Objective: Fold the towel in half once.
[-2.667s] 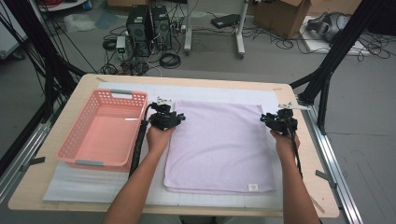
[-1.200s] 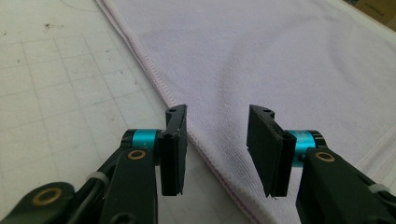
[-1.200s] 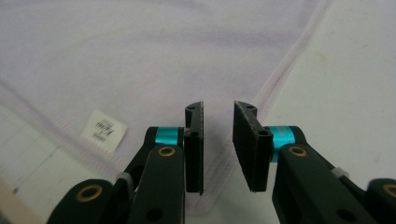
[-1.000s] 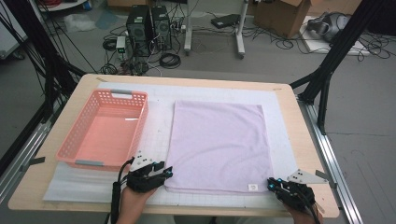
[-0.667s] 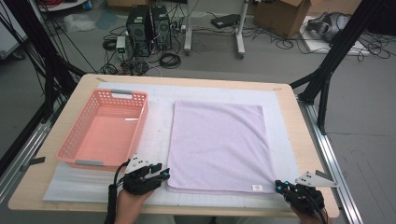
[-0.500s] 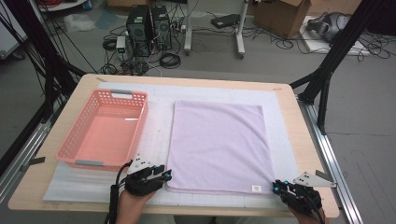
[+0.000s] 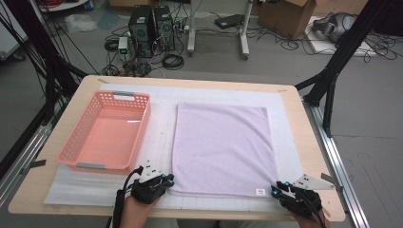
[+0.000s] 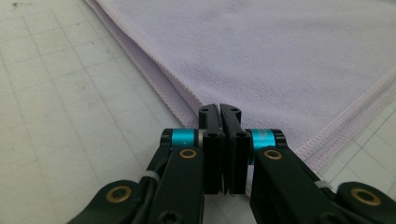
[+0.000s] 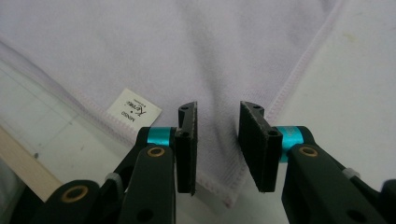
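1 wooden table [image 7: 57,187] — white mat [image 7: 161,102], cabled floor [image 7: 199,52]

My left claw [image 7: 161,182] sits low at the near left of the surface, jaws pressed fully together after closing just now. My right claw [image 7: 285,190] sits low at the near right, jaws parted with a clear gap, having just been opening. Both forearms come in from the near edge.
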Demonstrator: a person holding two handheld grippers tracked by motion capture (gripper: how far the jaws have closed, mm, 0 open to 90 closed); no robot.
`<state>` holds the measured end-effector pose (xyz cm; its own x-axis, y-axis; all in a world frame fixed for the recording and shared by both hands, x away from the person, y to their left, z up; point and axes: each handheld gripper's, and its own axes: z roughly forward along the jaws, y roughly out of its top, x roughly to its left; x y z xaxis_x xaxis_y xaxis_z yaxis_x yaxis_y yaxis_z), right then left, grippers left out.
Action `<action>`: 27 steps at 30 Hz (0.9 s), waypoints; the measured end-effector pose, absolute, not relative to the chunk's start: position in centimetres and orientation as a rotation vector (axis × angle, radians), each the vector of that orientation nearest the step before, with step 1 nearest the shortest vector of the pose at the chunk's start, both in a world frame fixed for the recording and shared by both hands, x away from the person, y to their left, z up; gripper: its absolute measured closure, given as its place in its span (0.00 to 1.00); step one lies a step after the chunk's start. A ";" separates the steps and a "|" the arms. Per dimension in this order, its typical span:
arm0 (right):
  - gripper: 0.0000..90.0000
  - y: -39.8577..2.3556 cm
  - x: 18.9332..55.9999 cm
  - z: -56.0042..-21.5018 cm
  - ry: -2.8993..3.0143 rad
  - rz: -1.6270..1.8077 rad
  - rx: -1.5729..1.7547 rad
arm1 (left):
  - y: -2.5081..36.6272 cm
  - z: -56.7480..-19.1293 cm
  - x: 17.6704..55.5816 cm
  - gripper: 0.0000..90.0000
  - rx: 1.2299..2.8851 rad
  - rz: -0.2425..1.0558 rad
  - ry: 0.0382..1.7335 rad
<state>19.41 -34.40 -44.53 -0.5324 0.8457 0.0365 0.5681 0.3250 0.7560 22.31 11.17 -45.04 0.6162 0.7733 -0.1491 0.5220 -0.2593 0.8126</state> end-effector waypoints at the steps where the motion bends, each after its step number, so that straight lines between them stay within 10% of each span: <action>1: 0.80 -34.3 19.4 -44.6 2.232 1.040 1.253 | 11.3 -45.0 22.3 0.97 1.930 0.348 1.026; 5: 0.97 -34.4 19.4 -44.4 2.231 1.022 1.243 | 11.9 -44.6 22.1 0.97 1.888 0.330 1.033; 19: 0.90 -34.6 18.3 -43.7 2.276 1.017 1.271 | 12.6 -44.5 20.2 0.97 1.883 0.277 1.034; 22: 0.77 -35.3 18.3 -43.6 2.208 1.056 1.318 | 12.5 -44.3 20.4 0.75 1.870 0.286 1.038; 27: 0.78 -36.2 19.2 -43.6 2.066 1.100 1.374 | 12.5 -44.2 21.3 0.69 1.841 0.306 1.046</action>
